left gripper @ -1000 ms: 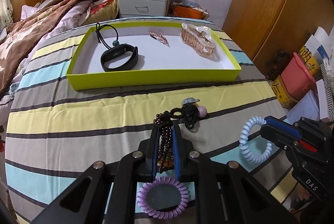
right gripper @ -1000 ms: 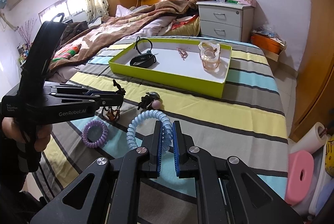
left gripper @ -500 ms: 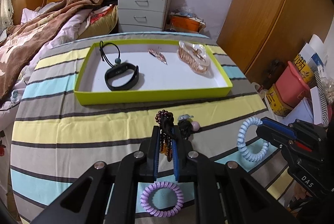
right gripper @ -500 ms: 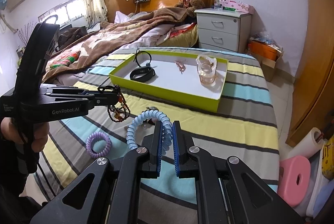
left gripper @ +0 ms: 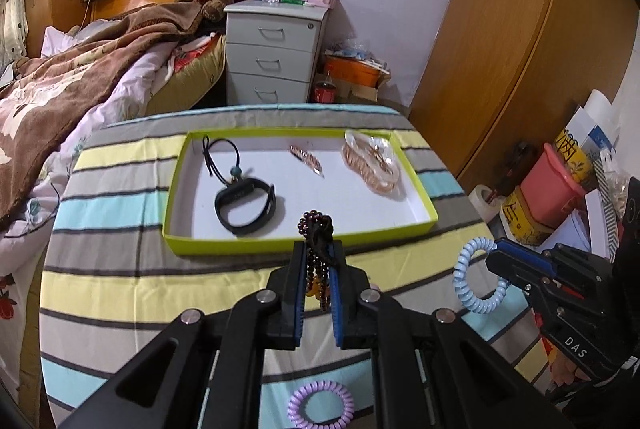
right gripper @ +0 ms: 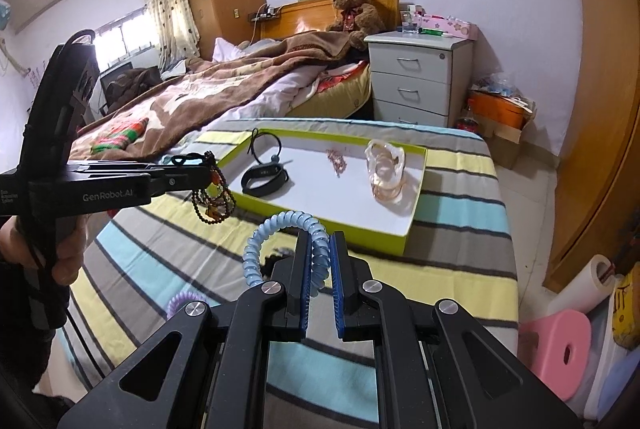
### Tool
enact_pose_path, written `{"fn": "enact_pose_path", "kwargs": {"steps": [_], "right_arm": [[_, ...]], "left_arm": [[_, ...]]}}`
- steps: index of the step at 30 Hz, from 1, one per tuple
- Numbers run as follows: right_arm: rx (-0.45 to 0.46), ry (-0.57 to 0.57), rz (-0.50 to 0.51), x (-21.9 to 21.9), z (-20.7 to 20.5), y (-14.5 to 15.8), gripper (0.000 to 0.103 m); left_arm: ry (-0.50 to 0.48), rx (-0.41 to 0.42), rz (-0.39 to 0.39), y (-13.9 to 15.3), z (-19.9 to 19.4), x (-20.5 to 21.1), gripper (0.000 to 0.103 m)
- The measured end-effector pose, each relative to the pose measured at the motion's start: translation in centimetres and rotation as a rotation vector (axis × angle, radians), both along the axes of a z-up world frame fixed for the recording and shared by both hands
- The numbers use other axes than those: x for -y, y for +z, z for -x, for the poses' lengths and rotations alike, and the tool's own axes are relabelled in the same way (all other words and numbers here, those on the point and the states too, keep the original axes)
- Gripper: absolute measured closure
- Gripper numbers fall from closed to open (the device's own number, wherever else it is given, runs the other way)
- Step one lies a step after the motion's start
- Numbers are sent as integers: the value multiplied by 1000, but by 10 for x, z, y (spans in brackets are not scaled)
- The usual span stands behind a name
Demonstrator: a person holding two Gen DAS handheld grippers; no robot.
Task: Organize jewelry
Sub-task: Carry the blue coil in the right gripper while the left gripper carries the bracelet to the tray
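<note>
My left gripper (left gripper: 318,249) is shut on a dark beaded bracelet (left gripper: 314,225) together with a black hair tie, lifted above the striped cloth; it also shows in the right wrist view (right gripper: 206,171), beads dangling (right gripper: 212,203). My right gripper (right gripper: 320,241) is shut on a light blue spiral hair tie (right gripper: 280,225), seen from the left wrist view (left gripper: 476,281) hanging off the fingers. Ahead lies the lime-green tray (left gripper: 240,243) holding a black wristband (left gripper: 246,205), a black cord with a bead (left gripper: 224,161), a small rose-gold piece (left gripper: 306,159) and pale gold bangles (left gripper: 372,165).
A purple spiral hair tie (left gripper: 320,403) lies on the striped cloth (left gripper: 120,269) near me. Small dark pieces (right gripper: 276,255) lie on the cloth behind the blue tie. A bed with a brown blanket (left gripper: 60,81), a white nightstand (left gripper: 272,53) and floor clutter (left gripper: 560,189) surround the table.
Both grippers have risen from the cloth with their items. The beaded bracelet and black tie left the surface; the tray now sits lower and nearer in both views.
</note>
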State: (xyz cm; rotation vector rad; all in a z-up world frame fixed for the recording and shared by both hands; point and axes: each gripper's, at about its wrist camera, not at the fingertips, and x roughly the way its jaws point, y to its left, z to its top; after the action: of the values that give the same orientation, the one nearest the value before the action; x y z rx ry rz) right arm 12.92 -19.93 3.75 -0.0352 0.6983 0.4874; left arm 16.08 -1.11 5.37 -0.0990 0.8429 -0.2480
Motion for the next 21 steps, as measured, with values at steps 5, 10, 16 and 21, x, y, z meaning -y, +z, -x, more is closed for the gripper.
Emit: {"fn": "enact_pose_path", "kwargs": {"steps": [5,10,16,21], "right_arm": [[9,-21,-1,-1,-13,5,94],[4,-43,-2,-4,-30,6,94],[-19,-76,-11,-5,-51,0,94],[-37,-114,-18,-5,-71,-6,94]], "left_arm": [[3,6,20,8,-16,-5,92],[-4,8,33,15,-38,-6,92],[-6,2,45,13,-65,-4,92],[5,-14,45,6,-89,-6,92]]}}
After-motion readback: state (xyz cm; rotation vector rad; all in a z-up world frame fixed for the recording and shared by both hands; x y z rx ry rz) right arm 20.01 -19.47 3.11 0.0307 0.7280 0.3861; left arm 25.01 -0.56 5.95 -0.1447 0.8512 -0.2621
